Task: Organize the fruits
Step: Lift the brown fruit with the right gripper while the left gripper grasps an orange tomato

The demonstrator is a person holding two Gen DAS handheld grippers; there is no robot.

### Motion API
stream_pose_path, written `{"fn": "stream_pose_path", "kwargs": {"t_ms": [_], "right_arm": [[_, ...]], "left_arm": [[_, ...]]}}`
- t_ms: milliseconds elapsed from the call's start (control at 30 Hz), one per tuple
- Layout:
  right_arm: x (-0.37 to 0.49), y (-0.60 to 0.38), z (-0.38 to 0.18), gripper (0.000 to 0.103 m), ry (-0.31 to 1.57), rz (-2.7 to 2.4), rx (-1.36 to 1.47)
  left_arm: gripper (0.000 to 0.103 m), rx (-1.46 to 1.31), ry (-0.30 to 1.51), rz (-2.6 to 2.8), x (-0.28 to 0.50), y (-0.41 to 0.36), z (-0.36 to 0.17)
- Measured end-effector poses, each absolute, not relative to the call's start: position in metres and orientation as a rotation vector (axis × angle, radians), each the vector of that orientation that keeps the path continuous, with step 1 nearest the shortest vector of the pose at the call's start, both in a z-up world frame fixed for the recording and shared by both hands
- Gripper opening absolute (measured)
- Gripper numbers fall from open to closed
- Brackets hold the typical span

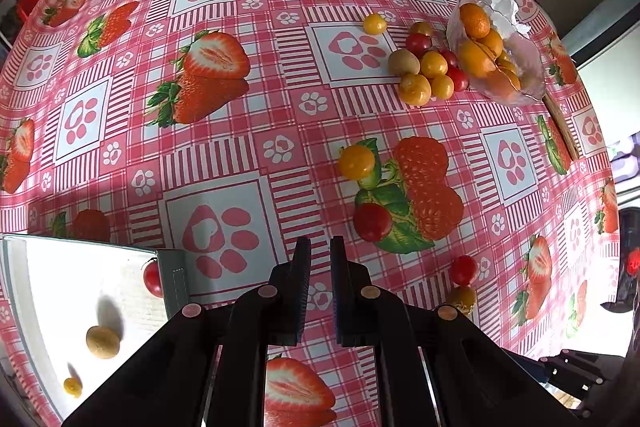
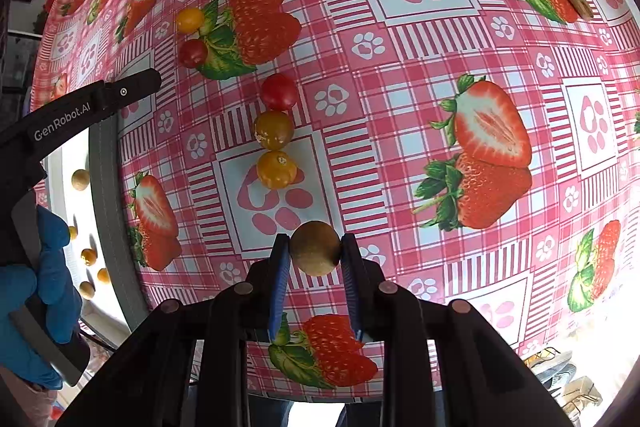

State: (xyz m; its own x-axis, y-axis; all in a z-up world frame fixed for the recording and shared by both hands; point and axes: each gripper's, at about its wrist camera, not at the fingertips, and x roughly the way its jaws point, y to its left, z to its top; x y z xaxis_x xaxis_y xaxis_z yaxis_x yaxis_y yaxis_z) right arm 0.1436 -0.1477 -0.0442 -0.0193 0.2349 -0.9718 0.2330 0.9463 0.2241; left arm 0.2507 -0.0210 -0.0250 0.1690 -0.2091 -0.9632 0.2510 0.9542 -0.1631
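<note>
Between the fingers of your right gripper (image 2: 315, 249) a brown round fruit (image 2: 315, 247) sits clamped mid-carry, so swing it toward the white tray (image 2: 105, 187) at nine o'clock, your left gripper (image 1: 320, 259) idling empty, jaws narrowly apart.

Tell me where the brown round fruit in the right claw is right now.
In the right wrist view, the brown fruit sits pinched between the right claw's fingertips at bottom centre, just below the yellow tomato on the tablecloth.

Brown round fruit (image 2: 315, 247) between tool (image 2: 315, 255) fingers
</note>
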Motion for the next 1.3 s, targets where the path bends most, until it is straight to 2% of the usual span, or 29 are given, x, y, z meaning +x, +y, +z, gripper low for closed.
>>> {"fn": "stream_pose_path", "kwargs": {"t_ms": [33,67,100,133,167,533,600,633,700,900,1300], "right_arm": [[0.143,-0.148,-0.042,0.028,1.602,0.002,0.369],[0.140,-0.151,-0.041,0.028,1.602,0.002,0.371],[0.139,-0.151,-0.041,0.028,1.602,0.002,0.373],[0.138,-0.150,-0.043,0.028,1.603,0.001,0.375],[0.139,-0.150,-0.043,0.028,1.603,0.001,0.375],[0.139,-0.152,-0.045,0.028,1.601,-0.004,0.403],[0.138,-0.156,-0.044,0.028,1.597,-0.004,0.412],[0.138,-0.157,-0.044,0.028,1.596,-0.004,0.416],[0.137,-0.161,-0.043,0.028,1.593,-0.005,0.422],[0.135,-0.171,-0.041,0.028,1.588,-0.002,0.431],[0.134,-0.192,-0.016,0.028,1.568,0.031,0.421]], "left_arm": [[0.012,0.035,1.365,-0.327,0.253,-0.021,-0.025],[0.027,0.029,1.366,-0.330,0.256,-0.024,-0.026],[0.056,0.021,1.357,-0.328,0.258,-0.023,-0.024],[0.068,0.013,1.330,-0.321,0.261,-0.024,-0.020],[0.072,0.008,1.293,-0.319,0.262,-0.025,-0.015],[0.072,0.042,1.352,-0.302,0.290,-0.047,-0.037],[0.050,0.062,1.355,-0.300,0.290,-0.051,-0.040],[0.046,0.086,1.345,-0.296,0.289,-0.053,-0.040],[0.021,0.102,1.340,-0.318,0.289,-0.056,-0.040],[0.021,0.044,1.342,-0.364,0.288,-0.052,-0.033],[0.021,-0.031,1.273,-0.366,0.258,-0.004,0.014]]}}
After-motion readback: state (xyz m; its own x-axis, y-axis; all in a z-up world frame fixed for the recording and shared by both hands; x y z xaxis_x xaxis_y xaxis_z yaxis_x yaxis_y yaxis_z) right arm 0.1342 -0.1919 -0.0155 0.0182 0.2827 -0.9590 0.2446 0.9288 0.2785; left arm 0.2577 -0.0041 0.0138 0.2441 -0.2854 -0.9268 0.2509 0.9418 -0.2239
